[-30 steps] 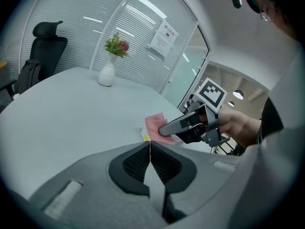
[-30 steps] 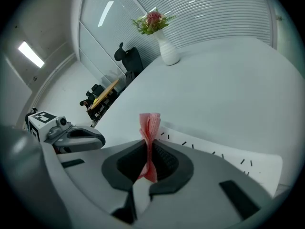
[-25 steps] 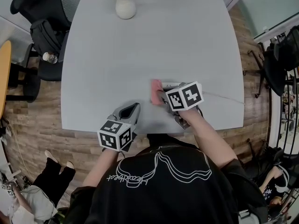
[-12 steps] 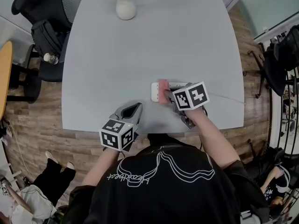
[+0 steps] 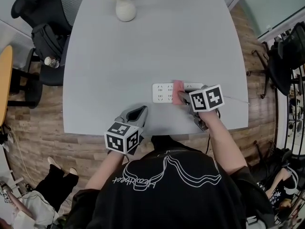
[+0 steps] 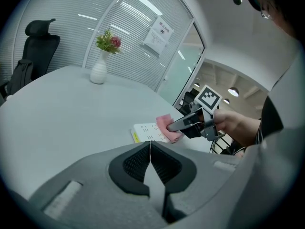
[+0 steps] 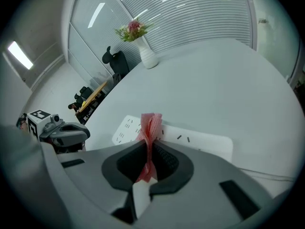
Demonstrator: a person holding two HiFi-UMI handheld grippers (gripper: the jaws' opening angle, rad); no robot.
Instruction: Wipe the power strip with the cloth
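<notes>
**Right jaws clamped on the cloth (image 7: 150, 128); left jaws shut on nothing**

On my right gripper (image 7: 148, 162) feed, both pads press against a bunched pink cloth. It stands as a folded ridge between them and spills forward onto the white power strip (image 7: 200, 140).

The head view shows the strip lying flat on the grey table (image 5: 143, 46). It is near the front edge with its long side parallel to that edge. The cloth rests about midway along the strip. The socket holes to the left of it are bare, and the right end is partly covered by the gripper. A thin cord (image 5: 234, 99) leaves that right end and runs toward the table's right side.

My left gripper (image 6: 150, 159) has its jaws pressed together along one seam, with nothing held. From the head view it sits over the table's near edge, left of the strip and apart from it. Its own camera looks across at the strip and the other gripper.

A white vase (image 5: 126, 8) with flowers stands at the far edge, well apart from everything else. A black office chair (image 5: 35, 20) sits off the table's far-left corner.
</notes>
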